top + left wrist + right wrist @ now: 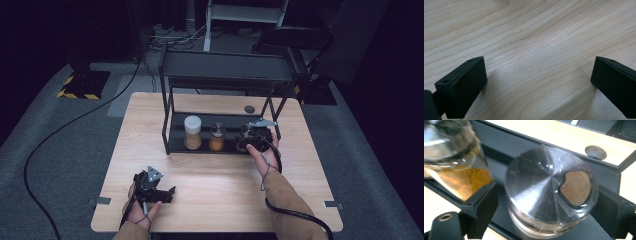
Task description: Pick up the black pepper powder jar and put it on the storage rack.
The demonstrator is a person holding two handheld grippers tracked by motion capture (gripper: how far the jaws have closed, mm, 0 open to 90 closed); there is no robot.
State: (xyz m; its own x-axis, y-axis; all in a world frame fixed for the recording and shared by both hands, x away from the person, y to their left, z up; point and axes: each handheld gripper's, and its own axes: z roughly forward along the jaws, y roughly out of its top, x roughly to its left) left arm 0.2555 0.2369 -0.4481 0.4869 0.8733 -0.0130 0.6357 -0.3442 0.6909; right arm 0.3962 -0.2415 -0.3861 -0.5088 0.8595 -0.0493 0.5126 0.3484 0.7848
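On the lower shelf of a black two-tier rack (172, 131), which stands on a light wooden table (210, 200), the right gripper (256, 136) is at the right-hand end. In the right gripper view its jaws stand either side of a spice jar with a metal lid (541, 192), spread wider than the jar: a gap shows between the left jaw and the glass, while contact on the right cannot be made out, so the jaws are released rather than clamped. The lid has a cut-out opening through which brown powder (576, 187) is seen. No label, brand or writing is legible on this jar or its lid.

To its left on the same shelf stand a jar of orange spice (217, 137), near the gripper, and a taller white-capped jar (192, 132) beside that; neither shows readable lettering. A small dark round disc (249, 109) lies on the table behind the rack.

The left gripper (159, 192) rests low at the near left of the table, well apart from the rack, jaws wide apart over bare wood with nothing between them
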